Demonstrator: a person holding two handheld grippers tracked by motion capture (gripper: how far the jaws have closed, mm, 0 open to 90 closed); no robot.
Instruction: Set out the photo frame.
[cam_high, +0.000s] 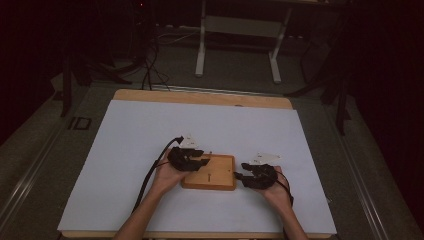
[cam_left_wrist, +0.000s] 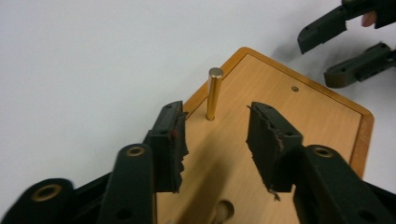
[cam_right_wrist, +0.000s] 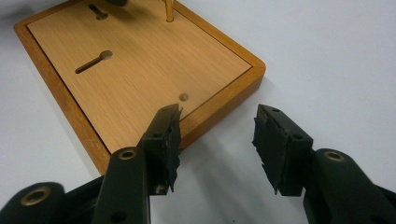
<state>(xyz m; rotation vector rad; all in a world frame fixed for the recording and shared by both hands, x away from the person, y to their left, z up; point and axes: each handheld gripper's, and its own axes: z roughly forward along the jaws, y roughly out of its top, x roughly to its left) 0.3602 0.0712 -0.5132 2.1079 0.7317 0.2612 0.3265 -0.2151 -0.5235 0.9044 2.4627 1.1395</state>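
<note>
Wooden board (cam_high: 210, 172), rectangular with a raised rim, lies flat on the white sheet (cam_high: 125, 150) near the table's front edge, carrying an upright brass pin (cam_left_wrist: 214, 93) close to one corner, a small round hole (cam_right_wrist: 184, 97) near another, and a keyhole-shaped slot (cam_right_wrist: 93, 61) in its face. Left gripper (cam_left_wrist: 217, 140), held in the person's left hand (cam_high: 167, 175) at the board's left end, hangs over the board with jaws spread and empty, the pin standing just beyond them. Right gripper (cam_right_wrist: 217, 140), held in the right hand (cam_high: 275, 187) just off the board's right edge, sits low over the sheet, jaws likewise spread apart and gripping nothing, one jaw tip overlapping the board's rim.
</note>
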